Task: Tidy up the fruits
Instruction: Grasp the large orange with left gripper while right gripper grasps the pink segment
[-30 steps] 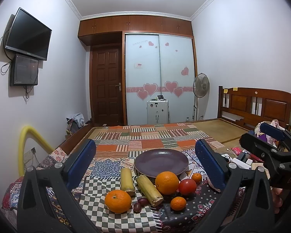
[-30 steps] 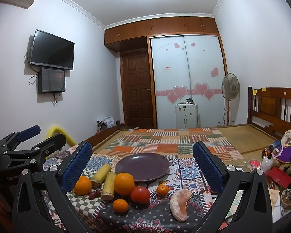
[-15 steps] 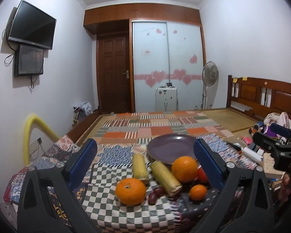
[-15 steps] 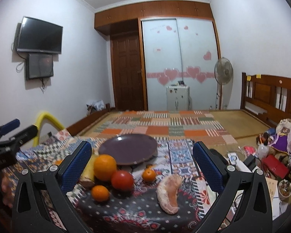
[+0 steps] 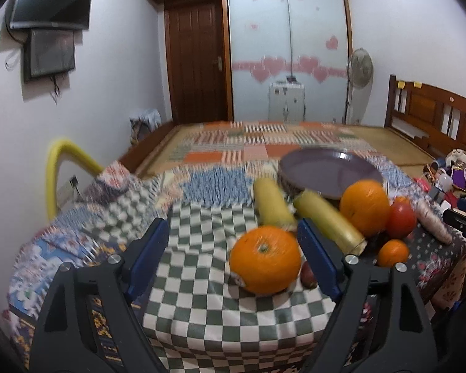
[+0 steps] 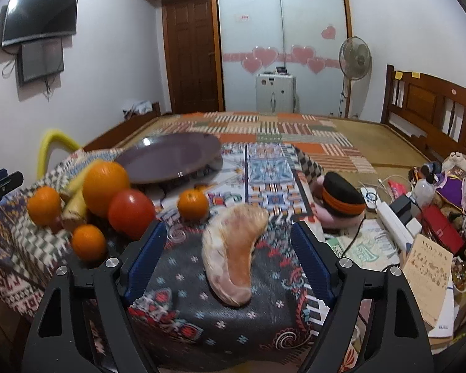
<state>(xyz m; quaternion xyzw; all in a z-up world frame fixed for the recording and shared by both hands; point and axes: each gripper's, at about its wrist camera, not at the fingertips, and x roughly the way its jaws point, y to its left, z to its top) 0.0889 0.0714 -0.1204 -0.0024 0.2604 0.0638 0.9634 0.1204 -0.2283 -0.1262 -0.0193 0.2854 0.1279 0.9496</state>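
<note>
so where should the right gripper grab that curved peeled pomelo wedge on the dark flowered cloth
Across its thick middle, coming down from above and the near side. The curved pale pink pomelo wedge lies flat on the dark flowered cloth, long axis running away from the right gripper, so its narrow width already sits between the open jaws, which have just been closing. Squeeze gently; it looks soft.

Both grippers are coming down toward the surface (image 5: pixel 202 279) and tilting lower, their jaws closing in somewhat from full width. The left gripper (image 5: pixel 233 255) is now framing the nearest orange (image 5: pixel 265 259), close to its right finger without touching, while the right gripper (image 6: pixel 228 256) is bracketing the peeled pomelo segment (image 6: pixel 231 253), pads clear.
</note>
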